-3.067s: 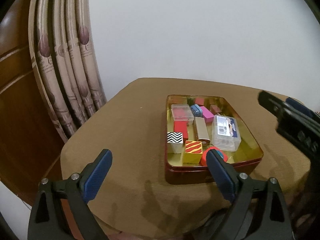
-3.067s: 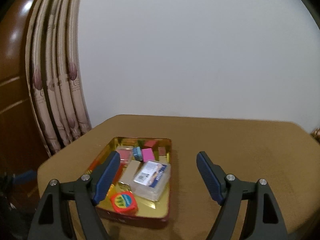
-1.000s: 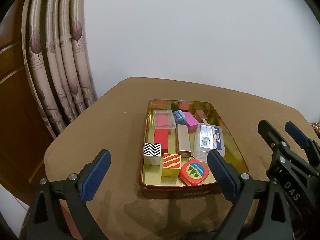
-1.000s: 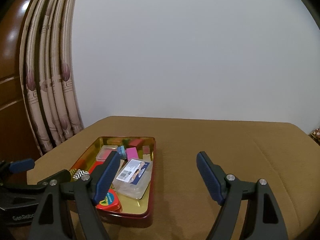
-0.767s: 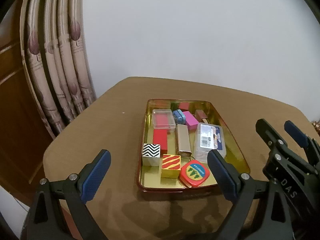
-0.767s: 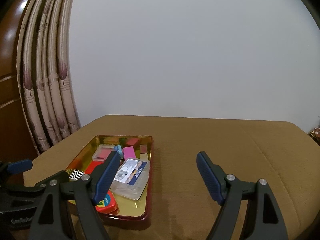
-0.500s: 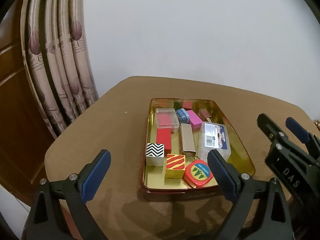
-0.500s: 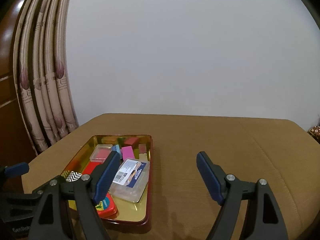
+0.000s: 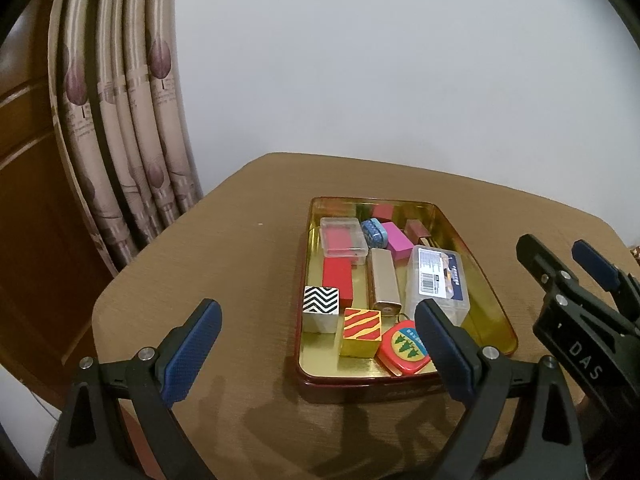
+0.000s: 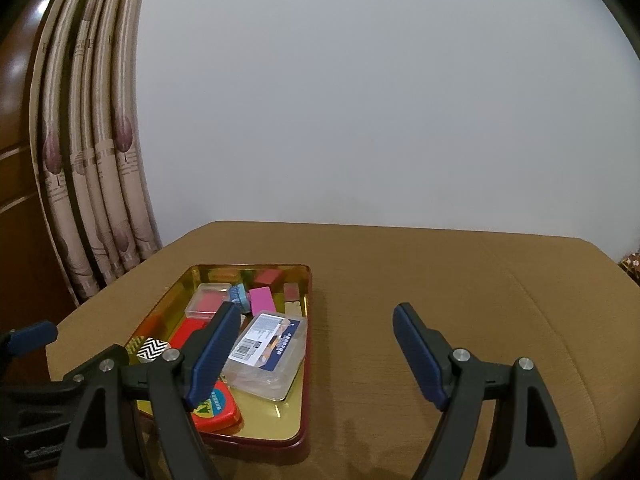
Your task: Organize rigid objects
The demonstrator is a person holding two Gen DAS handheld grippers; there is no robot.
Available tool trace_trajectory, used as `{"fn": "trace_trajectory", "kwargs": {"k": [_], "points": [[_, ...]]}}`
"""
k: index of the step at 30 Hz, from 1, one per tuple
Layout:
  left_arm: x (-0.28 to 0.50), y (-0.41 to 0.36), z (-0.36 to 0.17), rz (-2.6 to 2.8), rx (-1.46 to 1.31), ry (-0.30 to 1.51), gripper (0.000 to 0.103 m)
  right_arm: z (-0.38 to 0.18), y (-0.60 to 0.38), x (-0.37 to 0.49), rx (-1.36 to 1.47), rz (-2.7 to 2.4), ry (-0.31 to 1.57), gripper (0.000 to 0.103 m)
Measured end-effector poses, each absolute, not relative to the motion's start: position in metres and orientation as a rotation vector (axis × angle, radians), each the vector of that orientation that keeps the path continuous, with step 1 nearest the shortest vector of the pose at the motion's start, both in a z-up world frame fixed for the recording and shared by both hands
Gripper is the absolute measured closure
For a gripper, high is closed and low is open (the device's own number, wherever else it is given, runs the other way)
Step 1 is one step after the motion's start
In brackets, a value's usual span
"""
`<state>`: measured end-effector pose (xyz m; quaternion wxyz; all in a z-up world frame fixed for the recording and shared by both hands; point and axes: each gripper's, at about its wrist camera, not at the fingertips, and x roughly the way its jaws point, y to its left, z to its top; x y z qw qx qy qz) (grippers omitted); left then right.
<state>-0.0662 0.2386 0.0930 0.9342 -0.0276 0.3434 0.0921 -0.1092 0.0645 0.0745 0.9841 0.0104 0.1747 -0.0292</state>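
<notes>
Ten or so rigid pieces sit loose in the gold tin [image 9: 486, 276] on the brown table [image 9: 240, 264]: two clear cases, two patterned cubes, one red block, one metal bar; far ones hard to count. My left gripper [image 9: 318, 338] and right gripper [image 10: 316, 344] hover above, both spread wide, empty, likely choosing a first pick.

A: Right finger of the left gripper [image 9: 318, 344] covers the near corner of the clear case [image 9: 439, 282] and part of the red tape measure [image 9: 404, 346].

B: From the right wrist, the right gripper [image 10: 316, 354] has its left finger across the tin [image 10: 306, 364], so the striped cube is out of sight behind it.

A: Print on that case label? Too small to read.
</notes>
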Motion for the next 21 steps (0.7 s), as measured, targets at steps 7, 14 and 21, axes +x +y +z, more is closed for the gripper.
{"fn": "trace_trajectory", "kwargs": {"k": [7, 14, 21], "points": [[-0.0659, 0.2379, 0.0951, 0.191, -0.051, 0.694, 0.007, 0.0763, 0.0692, -0.1098, 0.008, -0.044, 0.355, 0.022], [-0.0658, 0.2351, 0.0963, 0.187, -0.043, 0.688, 0.007, 0.0770, 0.0694, -0.1123, 0.008, -0.043, 0.359, 0.022], [-0.0647, 0.2369, 0.0967, 0.199, -0.051, 0.692, 0.007, 0.0767, 0.0697, -0.1116, 0.006, -0.036, 0.363, 0.022]]}}
